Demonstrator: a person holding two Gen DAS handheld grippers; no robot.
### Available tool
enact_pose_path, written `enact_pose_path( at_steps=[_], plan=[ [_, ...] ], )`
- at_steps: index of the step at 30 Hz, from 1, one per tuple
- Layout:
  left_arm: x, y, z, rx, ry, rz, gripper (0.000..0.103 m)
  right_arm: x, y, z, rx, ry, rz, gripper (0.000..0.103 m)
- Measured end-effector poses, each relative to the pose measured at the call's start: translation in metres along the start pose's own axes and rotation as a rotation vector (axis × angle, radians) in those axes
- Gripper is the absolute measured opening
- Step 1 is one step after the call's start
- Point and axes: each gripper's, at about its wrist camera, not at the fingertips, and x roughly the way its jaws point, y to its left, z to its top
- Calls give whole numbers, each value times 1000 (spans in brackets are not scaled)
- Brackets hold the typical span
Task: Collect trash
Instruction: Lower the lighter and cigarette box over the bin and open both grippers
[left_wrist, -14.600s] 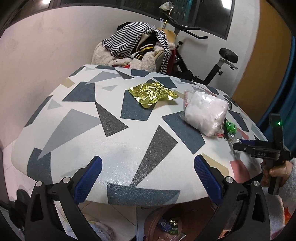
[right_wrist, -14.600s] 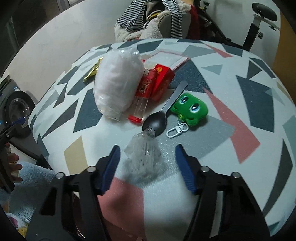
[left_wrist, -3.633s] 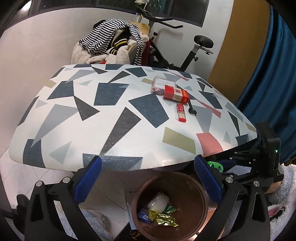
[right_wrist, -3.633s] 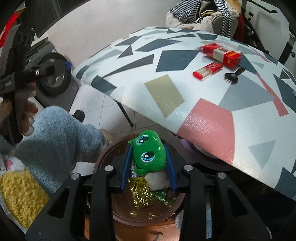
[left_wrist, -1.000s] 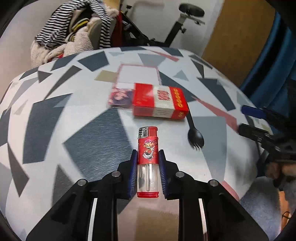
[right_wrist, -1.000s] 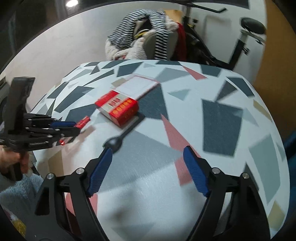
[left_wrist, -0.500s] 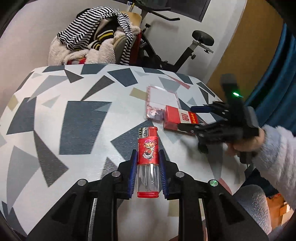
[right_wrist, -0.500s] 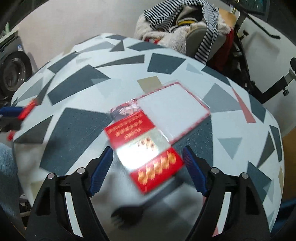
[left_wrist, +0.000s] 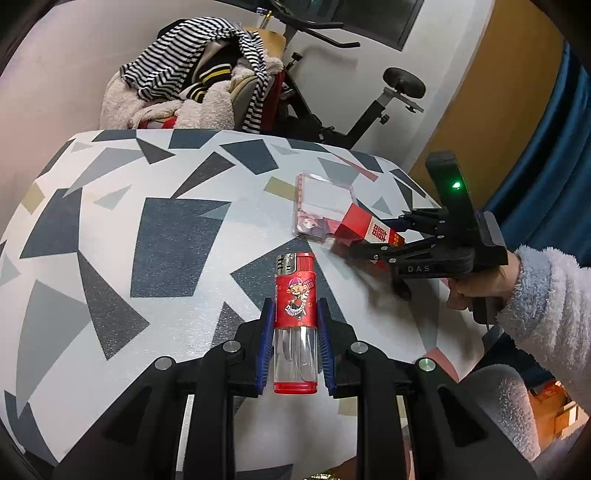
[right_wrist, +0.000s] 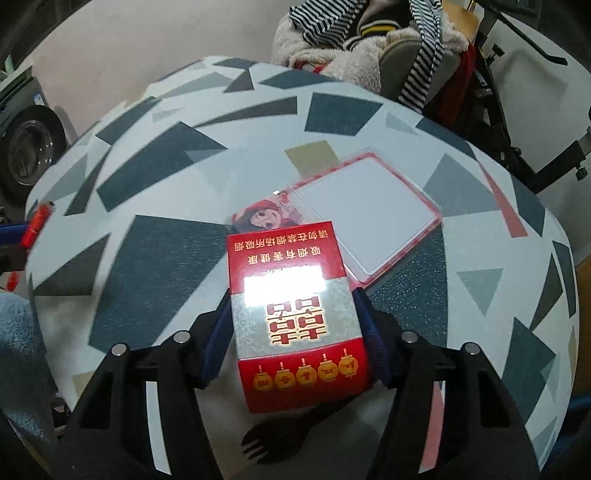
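My left gripper (left_wrist: 295, 314) is shut on a red and clear lighter (left_wrist: 295, 325) and holds it above the patterned table (left_wrist: 147, 229). My right gripper (right_wrist: 295, 306) is shut on a red cigarette box (right_wrist: 291, 306), with its blue pads against the box's two sides. The box also shows in the left wrist view (left_wrist: 369, 229), held between the right gripper's fingers (left_wrist: 384, 251). The lighter shows small at the left edge of the right wrist view (right_wrist: 37, 221).
A clear card sleeve with a white card (right_wrist: 365, 218) lies on the table just beyond the box. A black plastic fork (right_wrist: 273, 443) lies under my right gripper. A chair piled with clothes (left_wrist: 192, 85) and an exercise bike (left_wrist: 369, 107) stand behind the table.
My right gripper has moved in over the cigarette box and closed on it. My left gripper still holds the lighter and has drawn back a little from the box.
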Motion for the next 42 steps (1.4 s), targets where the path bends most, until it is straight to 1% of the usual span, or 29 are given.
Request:
enact_pose_path(
  at_steps=[5, 9, 17, 23, 25, 27, 28, 34, 38, 42],
  plan=[
    [-10, -11, -1, 31, -12, -11, 22, -24, 7, -6, -8, -50, 5, 60],
    [-21, -18, -7, 46, -19, -20, 22, -45, 18, -17, -3, -85, -10, 60],
    [-38, -28, -32, 56, -7, -49, 22, -84, 38, -59, 63, -152, 34, 59],
    [-47, -37, -55, 60, 17, -75, 22, -103, 51, -91, 129, -185, 77, 59],
    [-48, -41, -63, 58, 25, -91, 22, -108, 56, -102, 154, -196, 93, 59],
    [-50, -45, -73, 48, 32, -131, 22, -111, 59, -108, 166, -198, 100, 59],
    [-49, -47, -81, 40, 40, -162, 22, -112, 62, -112, 172, -199, 105, 59],
    [-35, -56, -121, 30, 118, -212, 22, -119, 76, -133, 189, -193, 125, 59],
    [-28, -58, -140, 15, 161, -256, 22, -124, 83, -145, 188, -188, 132, 59],
    [-26, -60, -149, 26, 184, -258, 22, -128, 86, -153, 196, -194, 135, 59]
  ],
)
